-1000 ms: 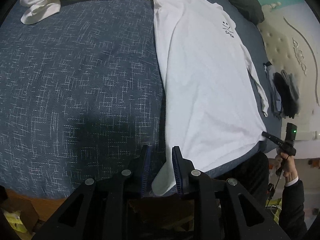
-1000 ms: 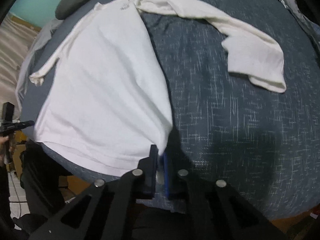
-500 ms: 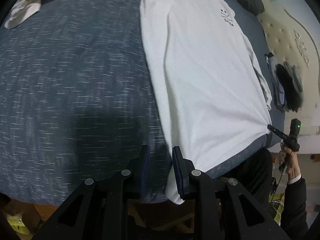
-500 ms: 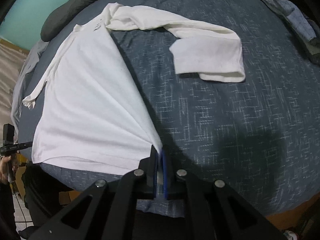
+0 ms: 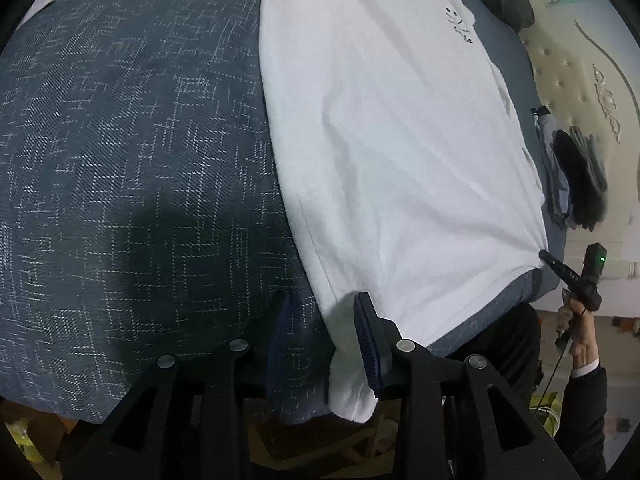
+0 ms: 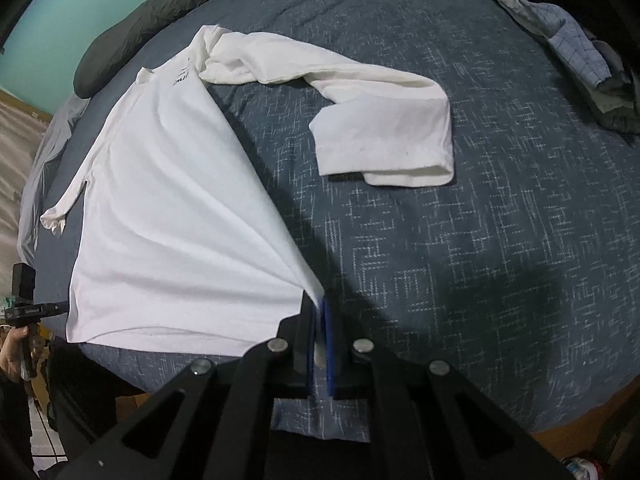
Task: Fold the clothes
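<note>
Pulling the white shirt flat on the blue bedspread works best if the right gripper grips its hem corner tautly while the left gripper, jaws opening around the other corner, lets go gently.

A white long-sleeved shirt and piled clothes lie on the blue-covered bed.

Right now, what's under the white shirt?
The white long-sleeved shirt lies on a dark blue patterned bedspread, which shows all around it. Whether anything else hides beneath the shirt cannot be seen, because the cloth covers that part.
</note>
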`<state>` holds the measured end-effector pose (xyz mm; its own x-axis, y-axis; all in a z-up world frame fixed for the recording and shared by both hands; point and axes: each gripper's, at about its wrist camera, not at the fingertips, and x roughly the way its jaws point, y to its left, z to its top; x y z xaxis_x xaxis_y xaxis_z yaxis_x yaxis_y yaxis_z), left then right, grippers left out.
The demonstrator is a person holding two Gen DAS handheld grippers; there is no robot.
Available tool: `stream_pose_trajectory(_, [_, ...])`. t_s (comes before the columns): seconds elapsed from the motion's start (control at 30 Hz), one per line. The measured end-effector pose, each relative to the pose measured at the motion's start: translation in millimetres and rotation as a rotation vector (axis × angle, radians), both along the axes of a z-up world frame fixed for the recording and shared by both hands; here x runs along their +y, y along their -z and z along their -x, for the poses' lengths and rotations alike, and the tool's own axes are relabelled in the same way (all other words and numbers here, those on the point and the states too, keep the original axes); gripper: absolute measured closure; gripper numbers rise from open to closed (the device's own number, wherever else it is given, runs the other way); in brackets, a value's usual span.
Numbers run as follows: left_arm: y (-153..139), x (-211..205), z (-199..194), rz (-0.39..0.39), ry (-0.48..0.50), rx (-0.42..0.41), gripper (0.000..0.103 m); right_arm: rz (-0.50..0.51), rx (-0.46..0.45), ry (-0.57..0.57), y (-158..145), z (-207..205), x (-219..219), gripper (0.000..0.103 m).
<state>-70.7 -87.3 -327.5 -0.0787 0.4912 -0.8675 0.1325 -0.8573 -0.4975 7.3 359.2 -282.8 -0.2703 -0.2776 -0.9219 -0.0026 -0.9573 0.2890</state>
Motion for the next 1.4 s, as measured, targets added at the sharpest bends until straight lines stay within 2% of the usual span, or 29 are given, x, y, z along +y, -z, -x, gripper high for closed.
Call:
stream_pose_trajectory(0.07, [-0.4,1.3,1.8,-0.001,0.003,0.008,0.074,0.004,0.000,0.003,-1.1,-1.0,-0.4,0.100])
stream_pose_trajectory(0.1, [-1.0,1.0,2.0,-0.003,0.008,0.011,0.092,0.005,0.001,0.003,-1.6,-1.0,-0.8,0.100])
stream_pose_trajectory(0.13, [-2.0,-1.4,1.4,-0.008,0.013,0.013,0.102,0.005,0.002,0.004,-1.8,0.3,-1.8,0.100])
stream_pose_trajectory(0.3, [-16.1,-4.1,-0.1,-0.012,0.020,0.053,0.102,0.013,0.016,-0.004,-12.1,-3.4,-4.5,0.100])
stream_pose_trajectory(0.57, [-49.8,-26.3,-1.0,-0.002,-0.022,0.121,0.102,0.041,0.046,-0.027,-33.0,-10.3,-12.7,0.100])
stream_pose_trajectory(0.67, [-48.7,-39.7,8.1,0.033,-0.040,0.124,0.102,0.037,0.055,-0.056,-37.5,-12.2,-20.8,0.100])
stream_pose_trajectory(0.73, [-38.9,-49.2,-1.6,0.047,-0.059,0.109,0.102,0.037,0.058,-0.065,-38.5,-13.1,-23.7,0.100])
stream_pose_trajectory(0.8, [-29.2,-65.3,-10.2,0.055,-0.065,0.077,0.102,0.038,0.046,-0.063,-32.2,-12.8,-26.9,0.100])
stream_pose_trajectory(0.93, [-13.7,-65.0,-6.9,0.036,-0.091,0.058,0.102,0.037,0.018,-0.066,-16.7,-14.8,-34.7,0.100])
stream_pose_trajectory(1.0, [-8.7,-64.0,-12.0,0.036,-0.089,0.056,0.100,0.045,0.019,-0.060,-13.6,-16.0,-34.0,0.100])
stream_pose_trajectory(1.07, [-18.1,-66.1,-13.2,0.032,-0.081,0.067,0.096,0.051,0.020,-0.058,-12.3,-17.1,-31.7,0.100])
stream_pose_trajectory(1.1, [-23.5,-67.9,-14.5,0.025,-0.082,0.075,0.085,0.053,0.020,-0.056,-11.9,-17.0,-30.5,0.100])
stream_pose_trajectory(1.13, [-27.0,-69.2,-19.0,0.014,-0.085,0.083,0.070,0.055,0.020,-0.054,-12.0,-16.3,-29.7,0.100])
stream_pose_trajectory(1.2, [-29.9,-66.2,-26.7,0.001,-0.073,0.088,0.054,0.059,0.022,-0.054,-11.5,-14.2,-28.4,0.100])
stream_pose_trajectory(1.4, [-14.3,-38.3,-25.2,0.010,-0.008,0.058,0.055,0.059,0.028,-0.055,-11.9,-10.8,-33.0,0.100])
